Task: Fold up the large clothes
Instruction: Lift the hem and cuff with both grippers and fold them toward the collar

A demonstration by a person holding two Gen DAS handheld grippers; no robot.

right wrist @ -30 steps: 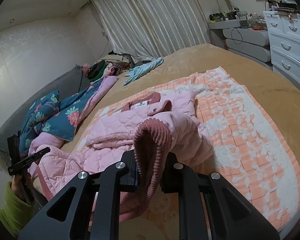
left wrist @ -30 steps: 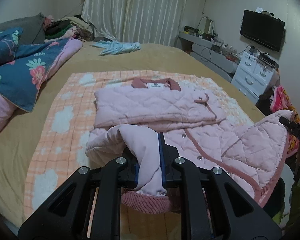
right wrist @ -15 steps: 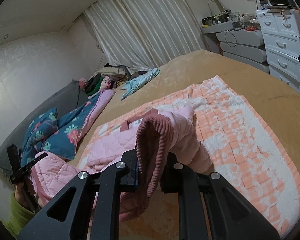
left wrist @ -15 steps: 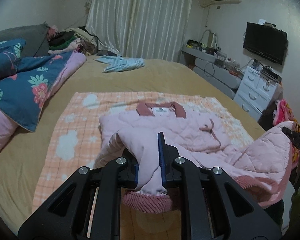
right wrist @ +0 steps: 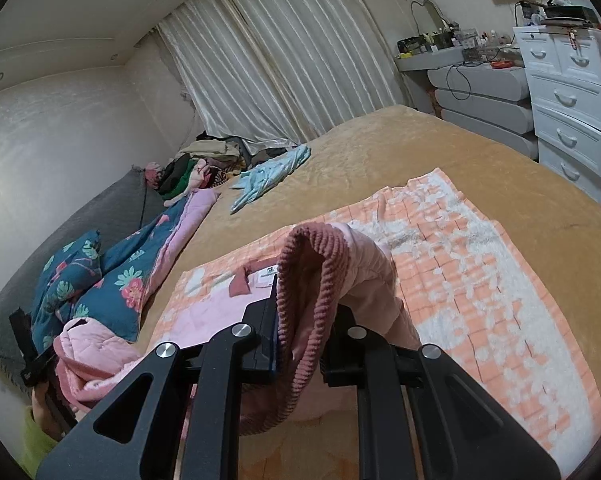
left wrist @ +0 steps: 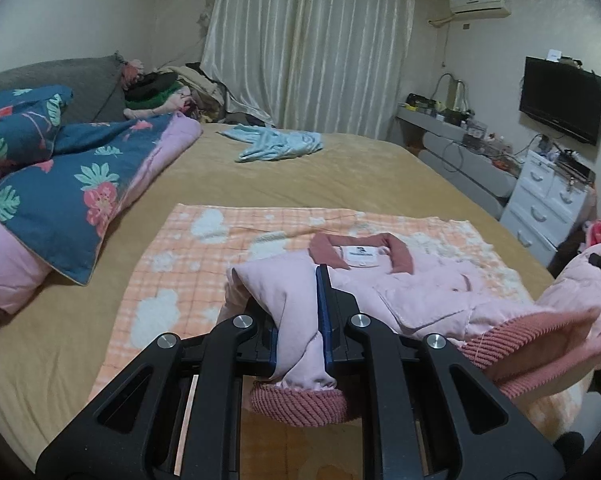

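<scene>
While both grippers [left wrist: 302,320] [right wrist: 304,320] clamp it, pink jacket [left wrist: 420,292] overhangs orange blanket [left wrist: 204,248].

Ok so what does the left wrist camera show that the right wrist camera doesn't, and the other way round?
Only the left wrist view shows the air conditioner and most of the wall TV, plus the left gripper shut on the pink jacket by pale lining above a ribbed cuff.

Only the right wrist view shows the right gripper shut on the jacket's ribbed hem, and a green sleeve at lower left.

Both show the orange checked blanket, light blue garment, floral quilt, curtains and white drawers.
</scene>
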